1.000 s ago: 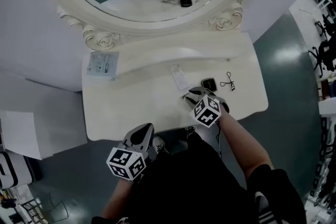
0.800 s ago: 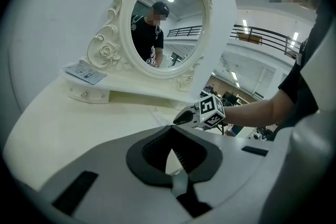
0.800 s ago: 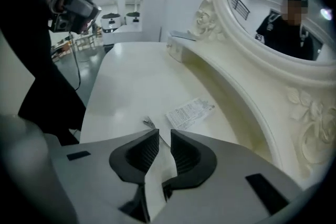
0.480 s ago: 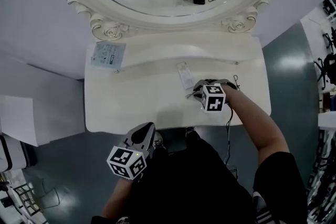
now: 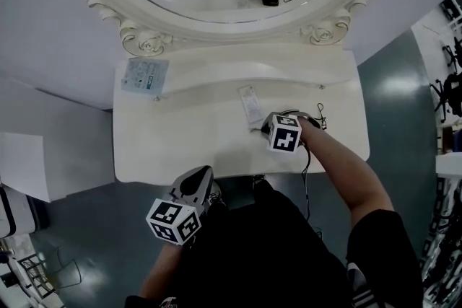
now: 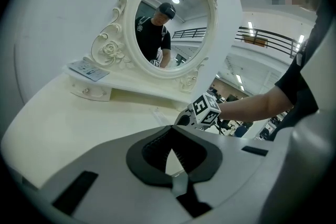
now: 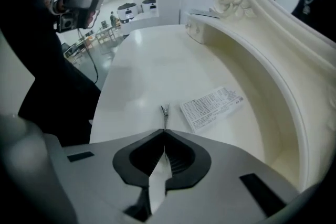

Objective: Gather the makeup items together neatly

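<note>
Steel-look thin metal piece (image 7: 165, 112) on white tabletop (image 7: 152, 60) just beside sachet (image 7: 212, 106); your R gripper (image 7: 164, 132) jaws just closed onto its end. Keep pinch firm, lift w/o dragging, set parallel to sachet. L gripper (image 6: 169, 129) closed, empty.

The table (image 5: 180, 148) and rose-carved mirror frame (image 5: 141, 45) at 12 o'clock are cream-white, above a dark teal floor (image 5: 94, 227). The grey-and-black left tool (image 6: 170, 128) and right tool (image 7: 165, 131) bear cubes (image 5: 173, 221) of black-and-white square markers. The sachet (image 5: 250, 103) is white with fine dark print, the packet (image 5: 144, 74) at 10 o'clock pale blue, and the slim metal item (image 7: 165, 112) silvery.
</note>
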